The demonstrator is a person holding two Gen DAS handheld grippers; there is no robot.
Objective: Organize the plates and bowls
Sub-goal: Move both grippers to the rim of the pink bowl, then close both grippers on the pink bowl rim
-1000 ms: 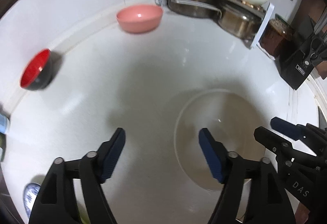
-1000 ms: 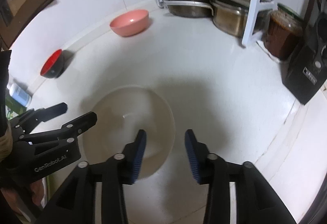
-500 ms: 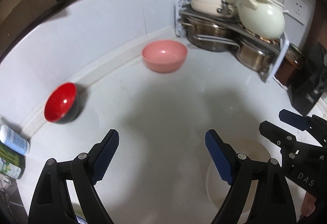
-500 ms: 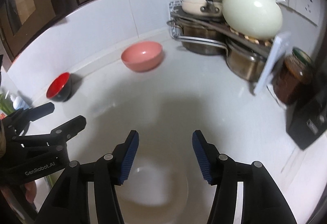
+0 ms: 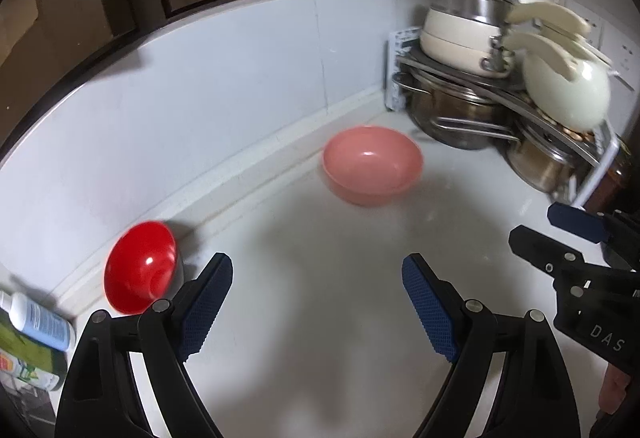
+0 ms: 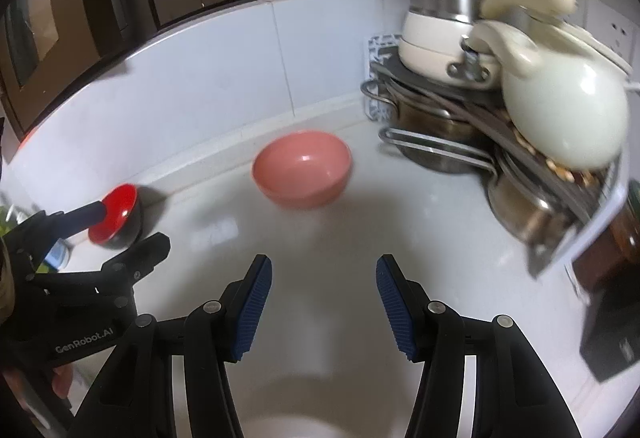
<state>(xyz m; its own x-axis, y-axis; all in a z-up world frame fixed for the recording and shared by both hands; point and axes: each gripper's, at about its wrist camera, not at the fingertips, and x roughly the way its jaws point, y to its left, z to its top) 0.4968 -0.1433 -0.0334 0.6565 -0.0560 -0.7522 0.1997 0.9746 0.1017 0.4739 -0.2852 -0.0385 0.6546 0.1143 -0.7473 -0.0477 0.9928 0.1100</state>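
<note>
On the white counter [image 5: 320, 318], both tools gaping, empty, left tool [image 5: 316, 310], right tool [image 6: 323, 306], pink bowl [image 6: 302, 169] well ahead.

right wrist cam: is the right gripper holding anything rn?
No. The right gripper is open, with only bare white counter showing between its blue pads, short of the pink bowl.

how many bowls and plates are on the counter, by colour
Pink plastic bowl: 1
Red bowl with black outside, tipped on its side: 1
White plate, only its rim showing at the bottom edge of the right wrist view: 1
Total: 3
</note>
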